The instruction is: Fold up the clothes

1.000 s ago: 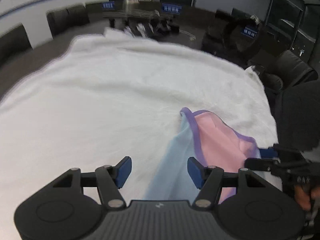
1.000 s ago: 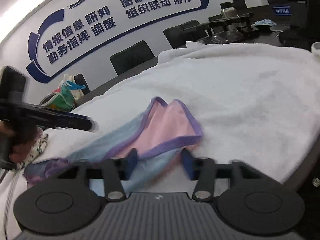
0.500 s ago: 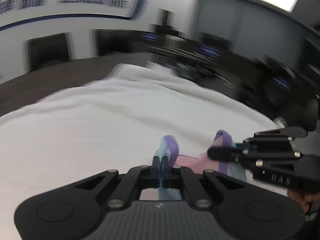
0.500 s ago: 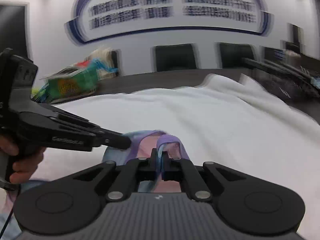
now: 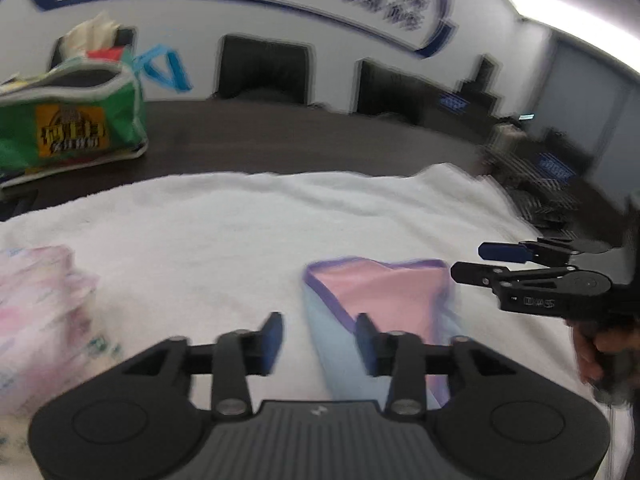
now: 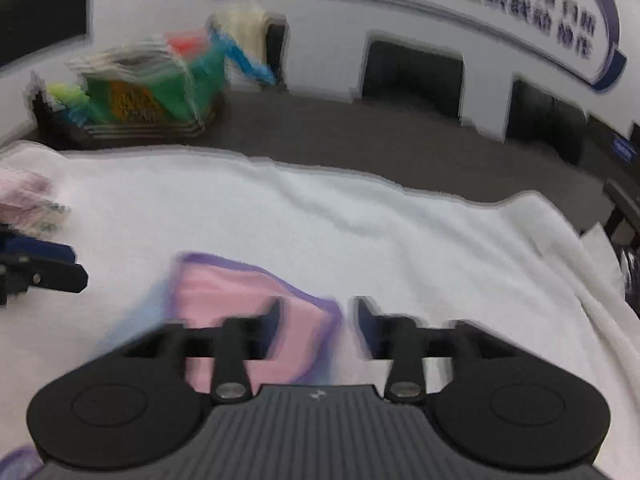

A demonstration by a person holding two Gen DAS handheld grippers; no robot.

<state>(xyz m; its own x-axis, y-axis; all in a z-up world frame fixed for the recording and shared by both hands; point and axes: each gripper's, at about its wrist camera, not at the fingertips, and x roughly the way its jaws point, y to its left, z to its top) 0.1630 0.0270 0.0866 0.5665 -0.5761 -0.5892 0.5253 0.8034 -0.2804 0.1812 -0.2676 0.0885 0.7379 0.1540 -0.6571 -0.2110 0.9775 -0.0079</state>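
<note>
Fingers of both grippers just opened — garment released, flat.

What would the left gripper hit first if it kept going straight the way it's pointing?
Probably the pink and blue garment lying on the white towel; the left gripper is open and angled down toward its left edge, though depth is unclear.

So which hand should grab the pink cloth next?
Probably the left gripper: the pink and blue cloth lies right between its open jaws. The right gripper is open too, over the cloth's purple edge. Both have just been opening.
</note>
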